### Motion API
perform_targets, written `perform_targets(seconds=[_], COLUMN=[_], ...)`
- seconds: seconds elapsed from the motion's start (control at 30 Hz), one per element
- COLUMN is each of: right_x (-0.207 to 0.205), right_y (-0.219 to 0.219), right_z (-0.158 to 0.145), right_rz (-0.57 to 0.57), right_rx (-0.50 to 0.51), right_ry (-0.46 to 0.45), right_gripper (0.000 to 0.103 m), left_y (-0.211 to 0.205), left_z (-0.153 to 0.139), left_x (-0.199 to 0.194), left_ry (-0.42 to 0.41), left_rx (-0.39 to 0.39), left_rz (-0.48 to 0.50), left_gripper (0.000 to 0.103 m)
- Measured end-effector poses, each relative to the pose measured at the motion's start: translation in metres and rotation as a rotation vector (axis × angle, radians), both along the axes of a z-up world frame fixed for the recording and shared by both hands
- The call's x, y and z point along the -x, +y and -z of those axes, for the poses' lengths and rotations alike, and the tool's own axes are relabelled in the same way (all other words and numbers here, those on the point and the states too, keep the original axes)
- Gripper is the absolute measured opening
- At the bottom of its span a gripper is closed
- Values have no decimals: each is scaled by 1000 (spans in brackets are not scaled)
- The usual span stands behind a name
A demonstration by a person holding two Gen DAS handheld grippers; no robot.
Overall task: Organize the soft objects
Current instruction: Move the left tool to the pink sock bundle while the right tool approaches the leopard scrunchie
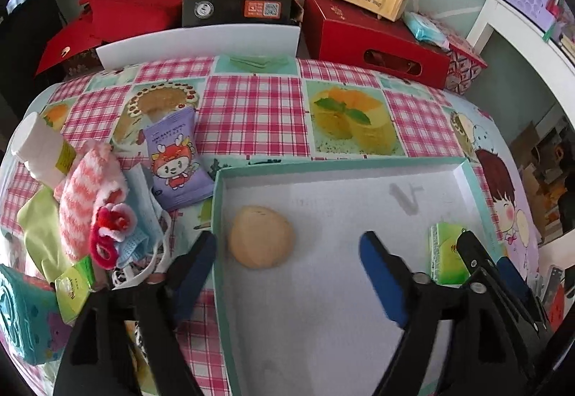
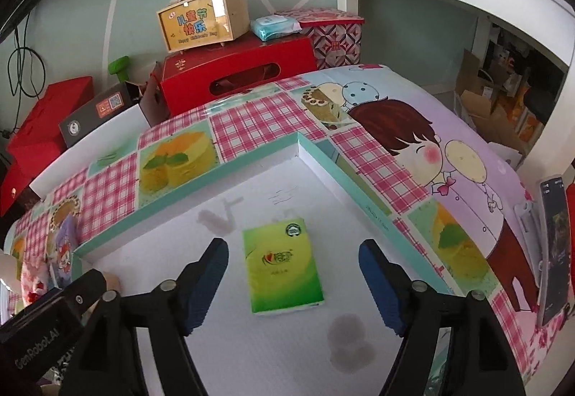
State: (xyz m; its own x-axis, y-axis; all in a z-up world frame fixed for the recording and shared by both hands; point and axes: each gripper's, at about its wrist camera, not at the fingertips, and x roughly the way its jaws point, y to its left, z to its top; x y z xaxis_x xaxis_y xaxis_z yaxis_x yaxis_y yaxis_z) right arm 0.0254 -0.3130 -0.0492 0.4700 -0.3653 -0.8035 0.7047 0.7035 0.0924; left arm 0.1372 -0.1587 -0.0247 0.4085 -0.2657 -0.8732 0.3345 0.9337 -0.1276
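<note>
1. The left gripper (image 1: pixel 287 274) hangs with its jaws spread wide and nothing between the pads.
2. A round tan bun (image 1: pixel 261 236) lies in the teal-rimmed box (image 1: pixel 359 164), just ahead of the gap, nearer the left jaw.
3. The left jaw sits outside the box's wall; the right jaw is over its white floor.
4. A green tissue pack (image 1: pixel 445 252) lies beyond the right jaw, beside the right gripper (image 1: pixel 481 263).
5. Left of the left jaw, a pink striped sock (image 1: pixel 90 187), blue face mask (image 1: pixel 138 216) and purple snack packet (image 1: pixel 176 159) are heaped together.
</note>
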Motion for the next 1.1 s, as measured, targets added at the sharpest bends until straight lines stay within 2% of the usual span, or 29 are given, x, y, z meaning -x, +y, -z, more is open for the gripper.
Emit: perform_targets(seconds=[0.3, 0.37, 0.4, 0.93, 1.1], right_x=[-4, -6, -6, -5, 1], right_y=[7, 9, 9, 14, 21], right_z=[-2, -2, -3, -9, -25], right_rz=[-61, -90, -88, -105, -120], right_rx=[-14, -24, -18, 7, 36], right_ry=[27, 21, 19, 34, 0], right_gripper=[79, 92, 103, 103, 103], left_y=[14, 17, 19, 63, 84], left_z=[-8, -9, -10, -24, -26], left_x=[4, 5, 5, 17, 30], left_ry=[-13, -23, -31, -52, -72], left_rx=[8, 7, 8, 132, 157], left_rz=[-23, -31, -41, -118, -143], left_gripper=[85, 95, 98, 100, 100])
